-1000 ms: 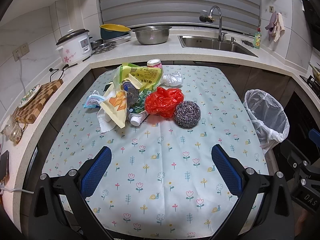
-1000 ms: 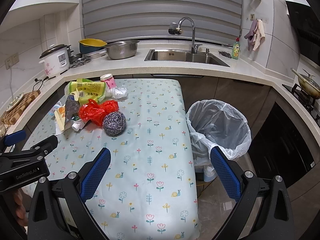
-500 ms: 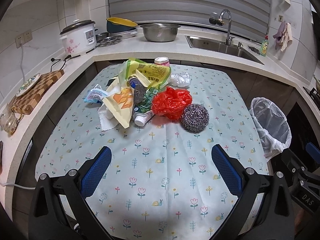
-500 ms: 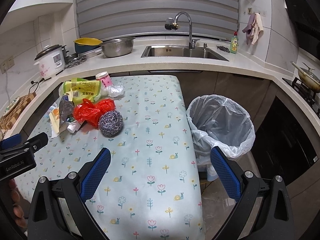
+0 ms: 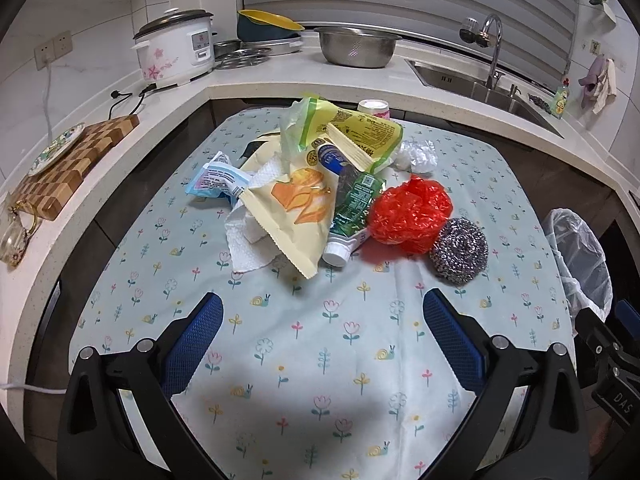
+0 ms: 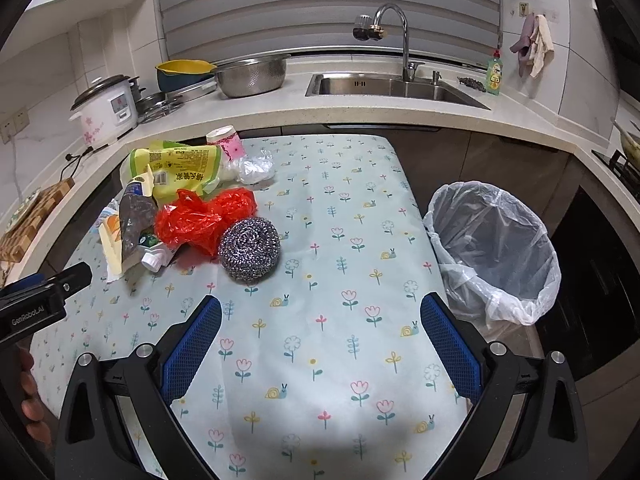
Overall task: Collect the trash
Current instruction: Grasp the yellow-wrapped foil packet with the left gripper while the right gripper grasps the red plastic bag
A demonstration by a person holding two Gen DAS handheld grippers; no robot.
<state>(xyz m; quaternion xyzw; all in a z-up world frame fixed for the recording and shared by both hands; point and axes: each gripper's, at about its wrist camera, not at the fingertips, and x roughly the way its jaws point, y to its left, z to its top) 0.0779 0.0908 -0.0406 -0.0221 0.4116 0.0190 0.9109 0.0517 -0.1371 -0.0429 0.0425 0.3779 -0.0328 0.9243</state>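
Observation:
A pile of trash lies on the flowered tablecloth (image 5: pixel 320 344): a steel wool scourer (image 5: pixel 459 250) (image 6: pixel 250 249), a crumpled red plastic bag (image 5: pixel 410 214) (image 6: pixel 200 220), a tube with a white cap (image 5: pixel 348 220), a cream snack wrapper (image 5: pixel 296 212), a yellow-green packet (image 5: pixel 360 132) (image 6: pixel 180 168), a white paper towel (image 5: pixel 248 244), a blue sachet (image 5: pixel 218 178), clear plastic (image 5: pixel 416 156) and a pink cup (image 6: pixel 226 142). My left gripper (image 5: pixel 322 336) is open and empty, short of the pile. My right gripper (image 6: pixel 320 334) is open and empty, near the scourer.
A bin lined with a clear bag (image 6: pixel 492 248) (image 5: pixel 576 256) stands right of the table. The counter behind holds a rice cooker (image 5: pixel 174 48), a steel bowl (image 5: pixel 358 46), a sink (image 6: pixel 392 86) and a wooden board (image 5: pixel 68 164).
Both grippers have moved forward toward the trash pile, which now looks larger. Both have stayed open. The trash has not moved.

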